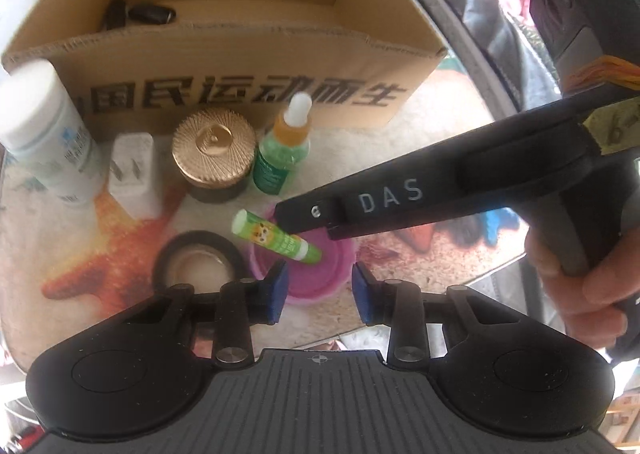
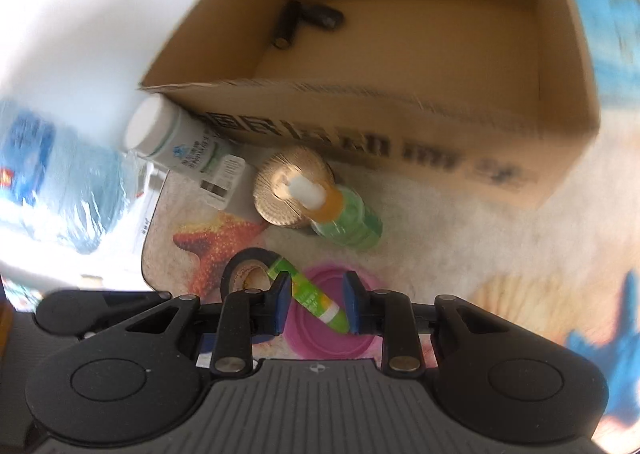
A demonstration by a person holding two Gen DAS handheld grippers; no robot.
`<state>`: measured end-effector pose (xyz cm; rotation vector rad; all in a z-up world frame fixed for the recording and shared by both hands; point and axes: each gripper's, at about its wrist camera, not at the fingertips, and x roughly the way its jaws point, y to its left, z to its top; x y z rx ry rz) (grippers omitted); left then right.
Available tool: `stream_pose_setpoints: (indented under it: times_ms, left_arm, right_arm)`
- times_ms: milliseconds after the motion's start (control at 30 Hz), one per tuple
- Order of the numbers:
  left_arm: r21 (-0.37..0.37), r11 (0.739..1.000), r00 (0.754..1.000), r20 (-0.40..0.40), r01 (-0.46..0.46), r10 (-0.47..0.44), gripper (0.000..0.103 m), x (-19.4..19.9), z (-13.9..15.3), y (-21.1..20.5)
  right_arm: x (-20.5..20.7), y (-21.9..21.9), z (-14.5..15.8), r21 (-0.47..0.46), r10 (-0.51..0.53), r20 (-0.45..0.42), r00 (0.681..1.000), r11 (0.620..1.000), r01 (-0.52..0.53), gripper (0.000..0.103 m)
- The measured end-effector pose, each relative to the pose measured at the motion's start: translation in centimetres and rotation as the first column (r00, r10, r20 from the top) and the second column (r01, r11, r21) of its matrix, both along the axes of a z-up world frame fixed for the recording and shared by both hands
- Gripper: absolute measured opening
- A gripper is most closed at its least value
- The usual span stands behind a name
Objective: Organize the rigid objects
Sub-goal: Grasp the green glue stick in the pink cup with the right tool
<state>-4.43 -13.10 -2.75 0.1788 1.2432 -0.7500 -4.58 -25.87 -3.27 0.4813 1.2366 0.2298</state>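
Two bottles (image 1: 52, 134) (image 1: 282, 150) — one box (image 1: 248, 66), one tape roll (image 1: 198, 260)

You see a plain brown cardboard box (image 1: 224, 54) with a rough torn edge. The jar lid (image 1: 214, 144) is shiny gold with fine ridges. The pink bowl (image 2: 320, 334) and green tube (image 1: 276, 237) look like smooth plastic.

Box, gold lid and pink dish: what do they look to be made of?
Box: brown corrugated cardboard, matte, with a ragged torn top edge and printed black characters. Gold lid: shiny metallic finish with fine radial ribs; metal or metallised plastic, cannot tell which. Pink dish: smooth, slightly glossy, uniform colour, probably plastic or silicone.
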Motion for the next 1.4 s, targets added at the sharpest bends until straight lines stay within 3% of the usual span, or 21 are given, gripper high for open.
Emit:
stream_pose_setpoints:
  times_ms: [167, 333, 500, 667, 833, 1000, 1167, 1400]
  left_arm:
    - [0.034, 0.999, 1.000, -0.014, -0.025, 0.025, 0.034, 0.2, -0.9, -0.3]
    - [0.048, 0.999, 1.000, -0.023, -0.013, 0.014, 0.034, 0.3, -1.3, -0.8]
    - [0.067, 0.998, 1.000, 0.000, 0.002, -0.002, 0.034, 0.5, -1.7, -2.1]
    - [0.061, 0.998, 1.000, 0.007, -0.022, 0.021, 0.035, 1.2, -2.2, -2.0]
    - [0.054, 0.998, 0.999, 0.019, -0.039, 0.038, 0.035, 1.8, -2.6, -2.2]
    - [0.040, 0.997, 0.998, 0.019, -0.063, 0.062, 0.035, 2.3, -3.0, -2.2]
    - [0.028, 0.997, 0.997, 0.044, -0.071, 0.069, 0.032, 2.1, -2.8, -1.9]
    - [0.027, 0.999, 0.996, 0.073, -0.047, 0.045, 0.025, 1.3, -1.9, -1.9]
  right_arm:
    - [-1.5, -1.4, -2.6, 0.099, -0.131, -0.103, 0.986, 0.985, 0.142, 0.028]
    - [-3.5, -2.9, -4.6, 0.222, -0.258, -0.196, 0.946, 0.928, 0.299, 0.028]
    - [-3.2, -2.7, -3.5, 0.184, -0.225, -0.109, 0.968, 0.953, 0.243, 0.029]
    - [-1.2, -1.5, -1.8, 0.062, -0.048, 0.033, 0.998, 0.997, 0.046, 0.029]
    - [0.2, -0.2, -1.6, 0.005, 0.100, 0.072, 0.992, 0.995, -0.100, 0.029]
    - [0.7, -1.1, -2.9, 0.072, 0.087, 0.052, 0.995, 0.993, -0.090, 0.030]
    - [0.5, -2.7, -4.0, 0.184, 0.007, -0.002, 1.000, 0.983, -0.007, 0.028]
    - [-0.9, -3.9, -4.0, 0.255, -0.097, -0.030, 0.995, 0.962, 0.101, 0.023]
